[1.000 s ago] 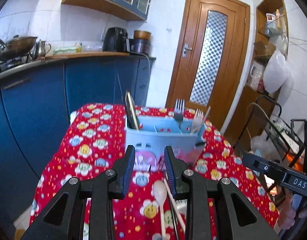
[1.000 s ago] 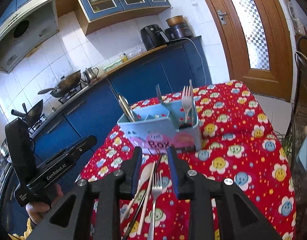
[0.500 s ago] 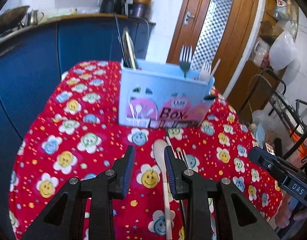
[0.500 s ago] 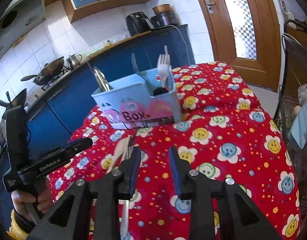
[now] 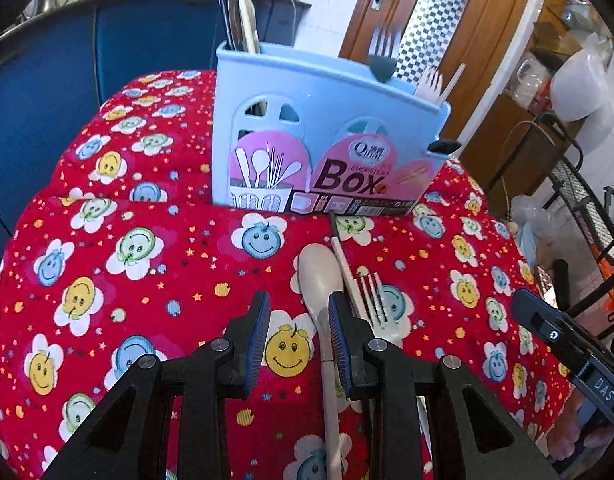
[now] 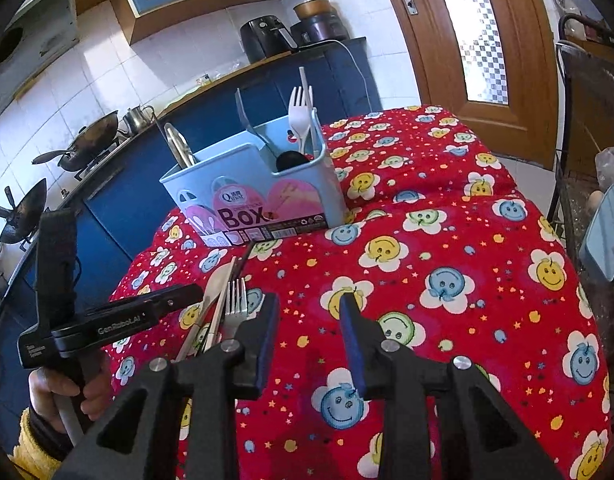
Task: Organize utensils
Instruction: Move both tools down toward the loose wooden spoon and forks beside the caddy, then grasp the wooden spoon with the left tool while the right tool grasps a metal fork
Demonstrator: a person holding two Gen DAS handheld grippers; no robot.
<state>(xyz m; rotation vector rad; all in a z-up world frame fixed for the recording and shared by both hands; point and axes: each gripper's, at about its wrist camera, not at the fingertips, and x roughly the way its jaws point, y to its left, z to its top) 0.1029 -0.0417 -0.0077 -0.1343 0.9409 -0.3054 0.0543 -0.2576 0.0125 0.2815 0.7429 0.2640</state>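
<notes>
A light blue utensil box (image 5: 327,132) (image 6: 251,184) stands on the red flowered tablecloth (image 5: 147,264). It holds a grey fork (image 5: 381,60), a white fork (image 5: 429,84) and metal utensils at its left end. In front of it lie a cream spoon (image 5: 321,276) (image 6: 217,284), a chopstick (image 5: 345,264) and a fork (image 5: 377,296) (image 6: 236,300). My left gripper (image 5: 297,320) is open low over the cloth, with the spoon's neck just inside its right finger. My right gripper (image 6: 309,320) is open over bare cloth, the fork beside its left finger.
Blue kitchen cabinets (image 5: 47,60) stand behind the table, with woks (image 6: 87,140) on the stove. A wooden door (image 5: 447,20) and a black metal rack (image 5: 579,208) are at the right. A hand in a yellow sleeve (image 6: 31,440) holds the left gripper's handle.
Both grippers have come down toward the table and tipped further downward. The box and the loose utensils now sit closer, and the left gripper has arrived at the spoon.
</notes>
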